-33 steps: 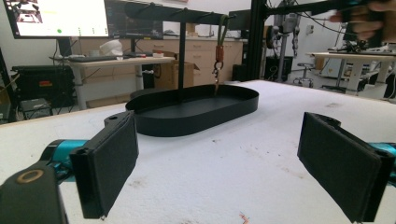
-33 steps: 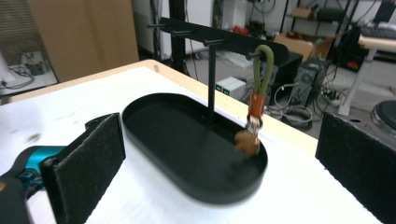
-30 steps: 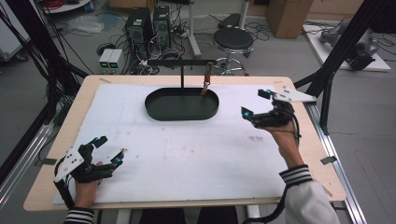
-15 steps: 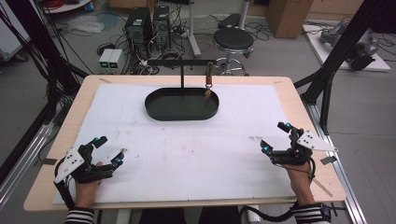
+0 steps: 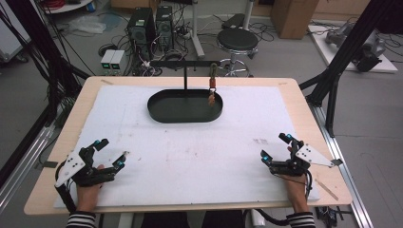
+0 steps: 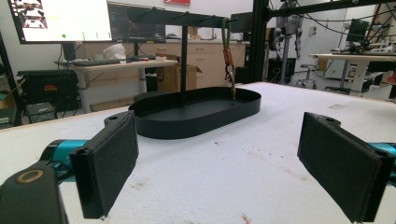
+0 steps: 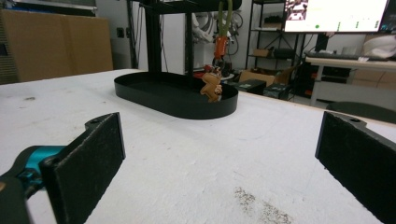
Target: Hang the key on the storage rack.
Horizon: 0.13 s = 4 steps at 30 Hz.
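A black oval tray sits at the far middle of the white mat, with a black T-shaped stand rising from it. From the stand's right arm hangs a green strap with an orange clip and a small tan figure; this figure dangles just over the tray in the right gripper view. My left gripper rests open at the near left of the mat, nothing between its pads. My right gripper rests open at the near right, also holding nothing.
The white mat covers most of the wooden table. Black frame posts stand beside the table at left and right. A stool and computer towers stand on the floor beyond the far edge.
My right gripper has come back from near the tray's right end to the near right of the mat and settled there. The left gripper has stayed put.
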Motion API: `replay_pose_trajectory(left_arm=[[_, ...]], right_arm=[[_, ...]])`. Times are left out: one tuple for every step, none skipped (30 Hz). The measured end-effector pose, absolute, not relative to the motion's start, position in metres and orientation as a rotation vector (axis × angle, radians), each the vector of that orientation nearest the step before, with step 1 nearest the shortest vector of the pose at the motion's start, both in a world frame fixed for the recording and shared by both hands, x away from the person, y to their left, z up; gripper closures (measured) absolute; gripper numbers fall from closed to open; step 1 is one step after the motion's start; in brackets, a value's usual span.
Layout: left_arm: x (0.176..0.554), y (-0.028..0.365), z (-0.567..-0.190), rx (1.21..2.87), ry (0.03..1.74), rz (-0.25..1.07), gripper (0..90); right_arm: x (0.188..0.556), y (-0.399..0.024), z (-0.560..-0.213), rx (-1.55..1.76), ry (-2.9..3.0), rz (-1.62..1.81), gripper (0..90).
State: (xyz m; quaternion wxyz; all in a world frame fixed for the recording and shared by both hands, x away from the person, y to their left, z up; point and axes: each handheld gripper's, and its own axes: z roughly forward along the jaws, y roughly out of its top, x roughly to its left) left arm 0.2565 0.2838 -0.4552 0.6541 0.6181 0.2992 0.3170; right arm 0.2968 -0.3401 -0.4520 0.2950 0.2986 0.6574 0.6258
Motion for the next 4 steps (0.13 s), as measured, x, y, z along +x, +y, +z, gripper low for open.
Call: replay_pose_trajectory(left_arm=[[0.2564, 0.2838, -0.4552, 1.403, 0.677, 0.72, 12.8], [0.2563, 0.2837, -0.4551, 1.403, 0.678, 0.721, 12.9], [0.2561, 0.2838, -0.4552, 1.404, 0.677, 0.723, 12.9], [0.2557, 0.2837, -0.4552, 1.404, 0.675, 0.726, 12.9]], right_arm=[[0.2972, -0.3401, -0.4522, 0.796, 1.747, 1.664, 0.3], [0.2973, -0.3403, -0.4522, 0.806, 1.749, 1.668, 0.3], [0.2973, -0.3404, -0.4522, 0.81, 1.75, 1.673, 0.4], [0.2975, -0.3404, -0.4522, 0.81, 1.751, 1.672, 0.3]])
